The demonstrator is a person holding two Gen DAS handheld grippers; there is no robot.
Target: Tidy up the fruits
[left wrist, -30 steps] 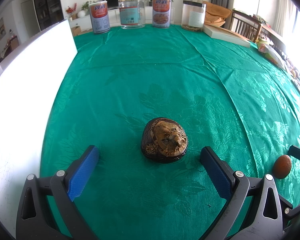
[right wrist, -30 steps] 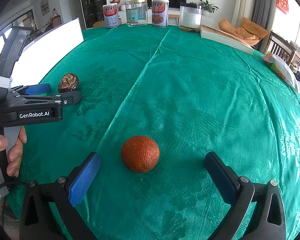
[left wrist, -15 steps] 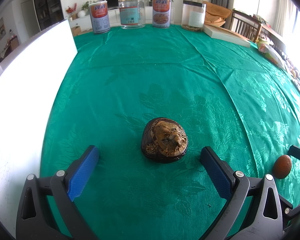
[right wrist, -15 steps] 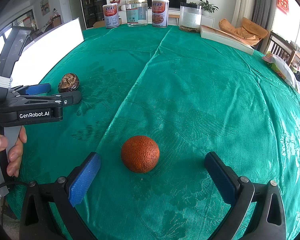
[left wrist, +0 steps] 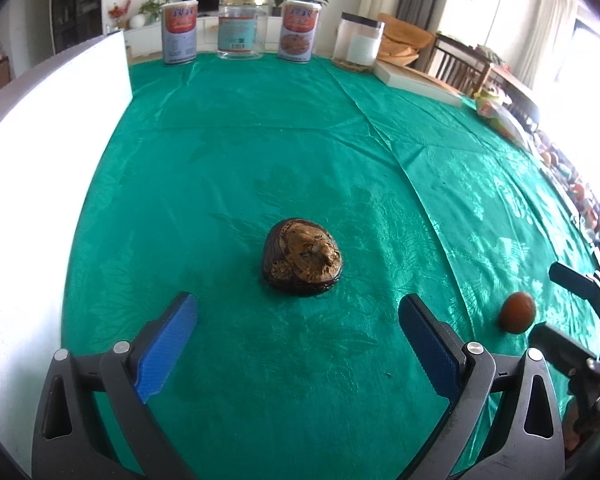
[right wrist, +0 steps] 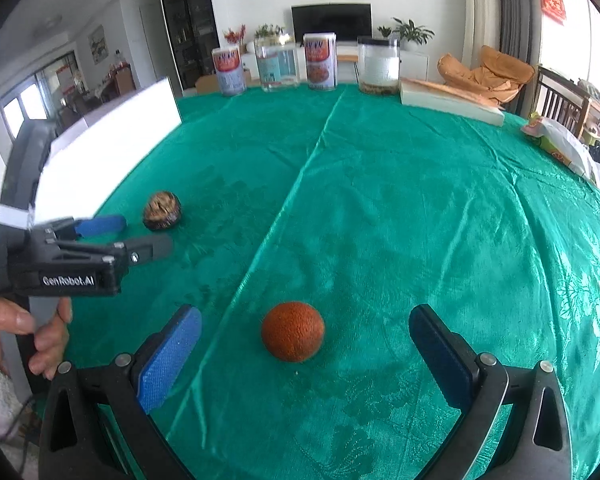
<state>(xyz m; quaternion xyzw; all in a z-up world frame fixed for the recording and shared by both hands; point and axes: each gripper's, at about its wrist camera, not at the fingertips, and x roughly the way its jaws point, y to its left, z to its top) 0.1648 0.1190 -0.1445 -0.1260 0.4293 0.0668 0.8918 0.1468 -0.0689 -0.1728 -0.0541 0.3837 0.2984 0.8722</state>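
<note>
A dark brown, rough-shelled fruit (left wrist: 302, 258) lies on the green tablecloth (left wrist: 260, 140), just ahead of my left gripper (left wrist: 296, 312), which is open with its blue pads wide apart. A round orange-red fruit (right wrist: 293, 331) rests between the fingertips of my right gripper (right wrist: 305, 322), also open and not touching it. In the right wrist view the left gripper (right wrist: 146, 234) shows at the left, slightly blurred, with the brown fruit (right wrist: 162, 211) just beyond it. The orange-red fruit (left wrist: 517, 312) appears at the right of the left wrist view too.
Two cans (left wrist: 179, 32) and two clear jars (left wrist: 242, 26) line the far table edge. A white board (left wrist: 40, 140) stands along the left side. A flat white box (right wrist: 450, 100) and bags (right wrist: 560, 144) sit at the far right. A hand (right wrist: 28, 332) holds the left gripper.
The right wrist view has tipped upward, so the table and both fruits sit lower in it. The left gripper has shifted slightly. Both grippers stay open and neither fruit has moved.
</note>
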